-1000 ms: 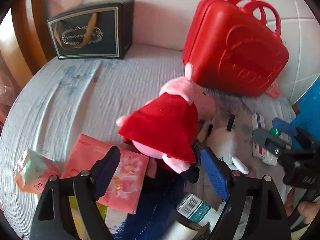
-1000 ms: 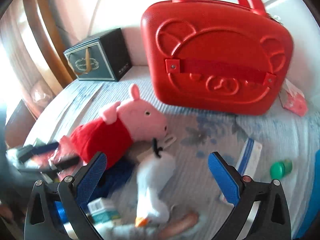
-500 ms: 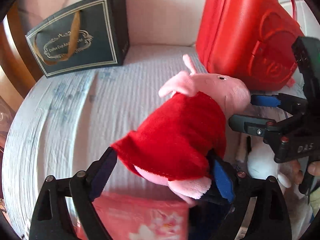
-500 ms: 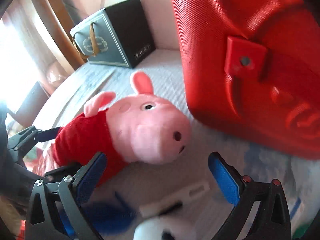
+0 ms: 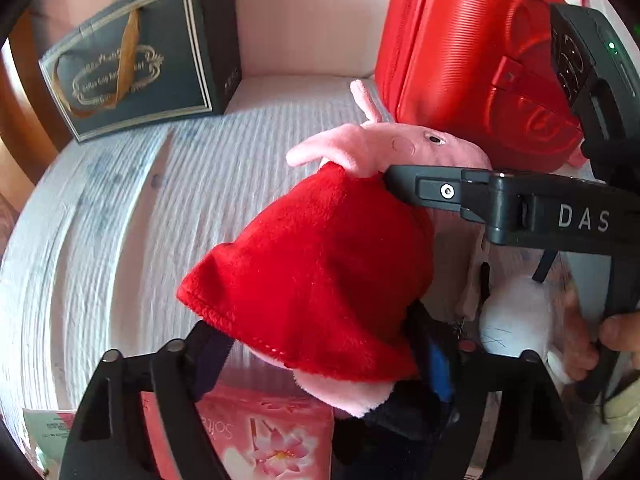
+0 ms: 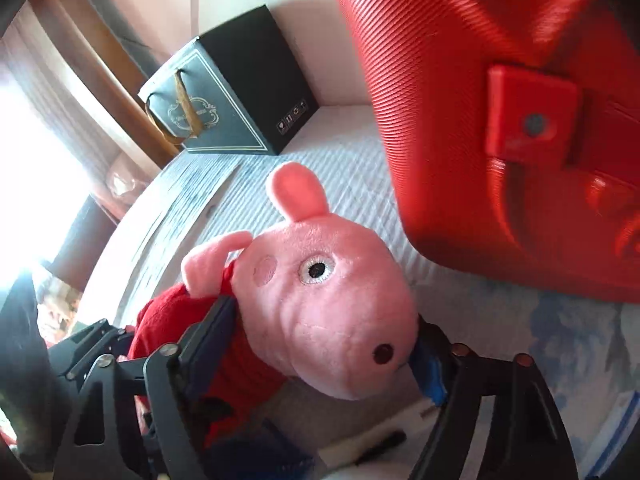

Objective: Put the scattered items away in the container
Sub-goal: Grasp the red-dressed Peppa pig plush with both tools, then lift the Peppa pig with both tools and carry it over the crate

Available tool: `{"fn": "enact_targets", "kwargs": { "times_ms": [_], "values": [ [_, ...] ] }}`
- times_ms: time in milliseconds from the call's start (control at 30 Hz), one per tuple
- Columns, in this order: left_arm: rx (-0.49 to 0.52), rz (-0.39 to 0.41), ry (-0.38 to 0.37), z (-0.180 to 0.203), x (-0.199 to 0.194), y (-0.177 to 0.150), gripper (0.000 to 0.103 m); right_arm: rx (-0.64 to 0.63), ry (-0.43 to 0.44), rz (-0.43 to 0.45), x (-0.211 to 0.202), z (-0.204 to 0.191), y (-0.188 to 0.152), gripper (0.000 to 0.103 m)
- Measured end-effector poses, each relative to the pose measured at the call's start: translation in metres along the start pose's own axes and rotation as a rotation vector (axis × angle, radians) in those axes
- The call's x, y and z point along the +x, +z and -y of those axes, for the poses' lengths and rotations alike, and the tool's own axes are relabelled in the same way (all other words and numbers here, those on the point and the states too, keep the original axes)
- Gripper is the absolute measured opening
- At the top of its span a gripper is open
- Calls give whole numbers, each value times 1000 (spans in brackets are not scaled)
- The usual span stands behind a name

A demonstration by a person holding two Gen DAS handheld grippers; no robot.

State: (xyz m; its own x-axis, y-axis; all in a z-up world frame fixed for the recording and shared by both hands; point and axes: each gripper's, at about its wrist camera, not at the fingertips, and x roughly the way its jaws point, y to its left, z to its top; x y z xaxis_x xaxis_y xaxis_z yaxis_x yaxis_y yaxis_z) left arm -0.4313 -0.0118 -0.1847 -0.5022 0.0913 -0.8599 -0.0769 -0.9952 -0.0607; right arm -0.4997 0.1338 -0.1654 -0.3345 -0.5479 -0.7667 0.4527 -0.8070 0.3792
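Note:
A pink pig plush in a red dress point(image 5: 320, 256) lies on the white ribbed cloth, its head point(image 6: 332, 300) toward the closed red suitcase point(image 5: 460, 52). My left gripper point(image 5: 324, 356) has its jaws around the plush's lower body and dress hem, pressing it. My right gripper point(image 6: 320, 344) has its jaws closed on the plush's head and neck; it shows from the side in the left wrist view point(image 5: 420, 192). The suitcase point(image 6: 500, 120) stands upright just behind the plush.
A dark gift bag point(image 5: 140, 60) stands at the back left by the wall, also in the right wrist view point(image 6: 228, 92). A pink tissue pack point(image 5: 256, 436) lies under my left gripper. A white plush toy point(image 5: 516, 320) lies at the right.
Both grippers moved in on the pig plush and closed on it: the left on the dress end, the right on the head. The plush now sits closer to both cameras.

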Motion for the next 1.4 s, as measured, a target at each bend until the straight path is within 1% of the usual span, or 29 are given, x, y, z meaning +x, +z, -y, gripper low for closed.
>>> {"fn": "enact_targets", "kwargs": {
  "times_ms": [100,267,467,667,800,900,1000,1067,1167,1267,1400],
  "values": [
    [21,18,-19,3,-11,-1,69,-35,-23,39,-16,-6,-5,73],
    [44,93,-19,15,-46,1,69,-90,-59,133,-69,-26,-10,68],
    [103,214,-34,40,-119,7,69,-110,-92,246,-152,-53,-16,68],
    [163,340,-62,70,-206,-5,69,-137,-147,379,-251,-95,-43,67],
    [218,429,-97,95,-267,-23,69,-142,-201,474,-321,-122,-74,67],
    [262,487,-135,118,-304,-38,69,-130,-253,531,-370,-135,-102,67],
    [304,523,-191,144,-334,-53,69,-105,-326,580,-424,-144,-136,67],
    [343,543,-230,165,-352,-63,69,-82,-371,602,-451,-147,-156,67],
    [395,578,-280,204,-380,-81,69,-45,-419,651,-496,-145,-192,67],
    [444,598,-325,251,-401,-100,69,-15,-460,687,-539,-134,-228,67],
    [502,630,-368,324,-425,-125,70,14,-505,734,-594,-106,-276,67]
  ]
}}
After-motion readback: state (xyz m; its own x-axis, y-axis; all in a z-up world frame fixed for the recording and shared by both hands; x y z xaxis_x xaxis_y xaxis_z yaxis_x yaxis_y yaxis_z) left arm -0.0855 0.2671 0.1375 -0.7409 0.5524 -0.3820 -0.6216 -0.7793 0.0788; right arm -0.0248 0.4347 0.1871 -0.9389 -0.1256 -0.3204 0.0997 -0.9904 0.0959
